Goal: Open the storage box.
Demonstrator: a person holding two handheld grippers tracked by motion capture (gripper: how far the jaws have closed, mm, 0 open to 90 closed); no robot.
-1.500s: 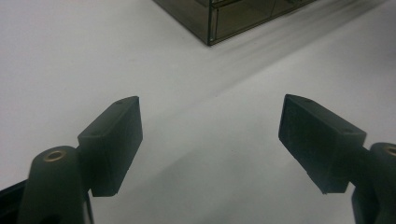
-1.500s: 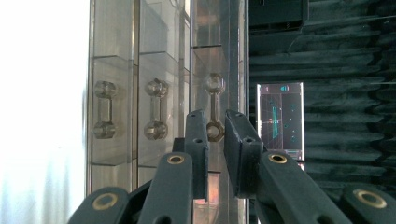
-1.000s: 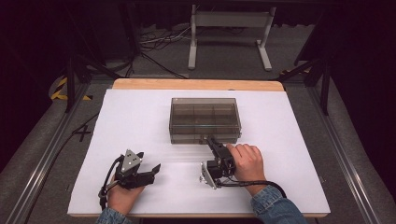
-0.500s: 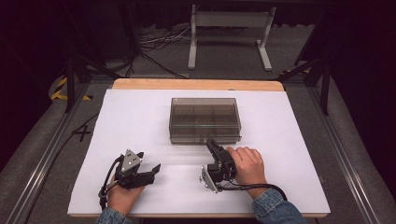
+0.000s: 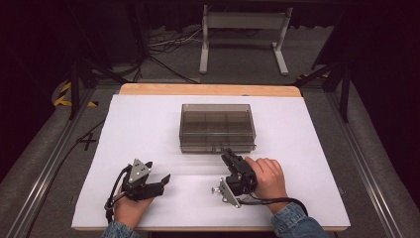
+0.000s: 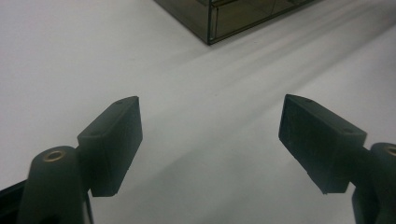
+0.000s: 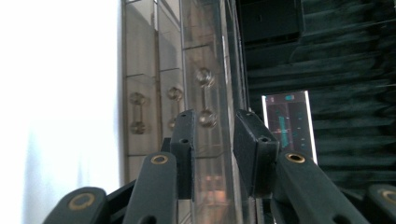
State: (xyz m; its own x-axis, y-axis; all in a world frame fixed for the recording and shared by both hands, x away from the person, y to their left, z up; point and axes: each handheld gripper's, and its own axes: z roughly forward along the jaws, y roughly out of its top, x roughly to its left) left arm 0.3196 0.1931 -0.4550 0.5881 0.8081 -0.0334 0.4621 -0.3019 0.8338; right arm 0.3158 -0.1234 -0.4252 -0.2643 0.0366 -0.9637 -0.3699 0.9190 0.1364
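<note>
A smoky clear compartment box (image 5: 218,128) with its lid down stands in the middle of the white table. My right gripper (image 5: 227,154) is turned on its side at the middle of the box's front. In the right gripper view the right gripper (image 7: 214,140) has its jaws drawn close on the clear front edge of the lid (image 7: 208,79). My left gripper (image 5: 159,173) rests on the table near the front left, well apart from the box. Its jaws stand wide open with nothing between them (image 6: 210,135), and a box corner (image 6: 243,16) lies ahead.
The white sheet (image 5: 307,148) covers the table, with a wooden strip (image 5: 208,89) along the far edge. A metal stand (image 5: 242,29) and cables sit on the floor beyond. Rails run down both sides of the table. A lit screen (image 7: 287,121) glows past the box.
The right hand has shifted slightly right and forward, keeping its gripper at the box front. The left gripper has not moved.
</note>
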